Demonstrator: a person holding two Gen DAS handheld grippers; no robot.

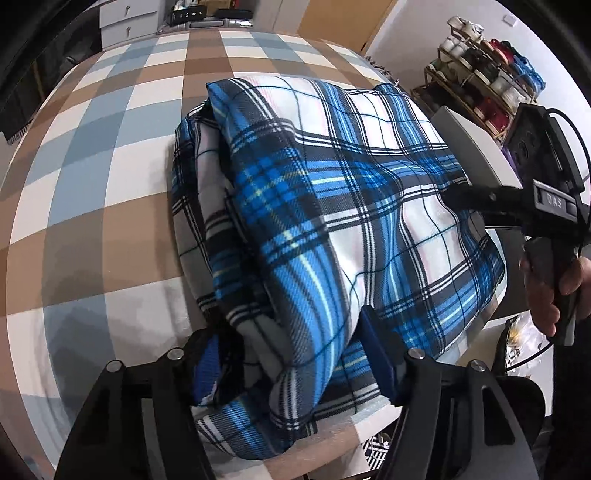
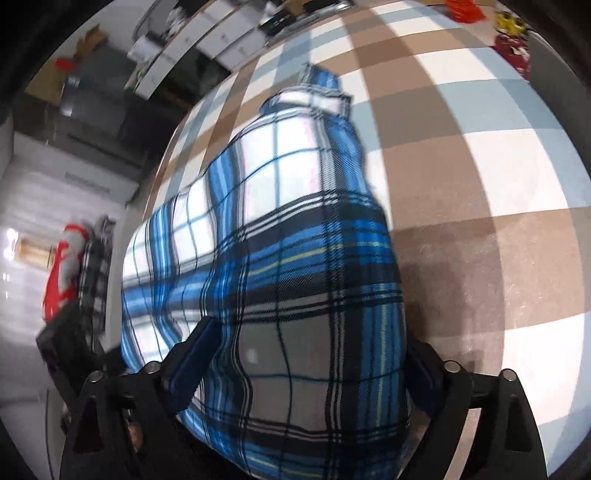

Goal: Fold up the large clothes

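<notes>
A blue, white and black plaid garment (image 1: 332, 206) lies folded into a thick bundle on the checked table (image 1: 92, 192). My left gripper (image 1: 291, 365) straddles the bundle's near corner, jaws wide apart with cloth bulging between them. My right gripper (image 1: 458, 195) reaches into the bundle's right edge, its tips hidden in the cloth. In the right wrist view the garment (image 2: 280, 258) fills the space between the right gripper's (image 2: 310, 354) spread fingers; a folded cuff or collar end (image 2: 317, 88) points away. Whether either gripper is squeezing the cloth is unclear.
The table's right edge (image 1: 461, 122) runs close beside the garment. A shoe rack (image 1: 484, 77) stands beyond it by the wall. White drawers (image 1: 125, 22) sit past the far end. A red and white object (image 2: 62, 269) lies on the floor to the left.
</notes>
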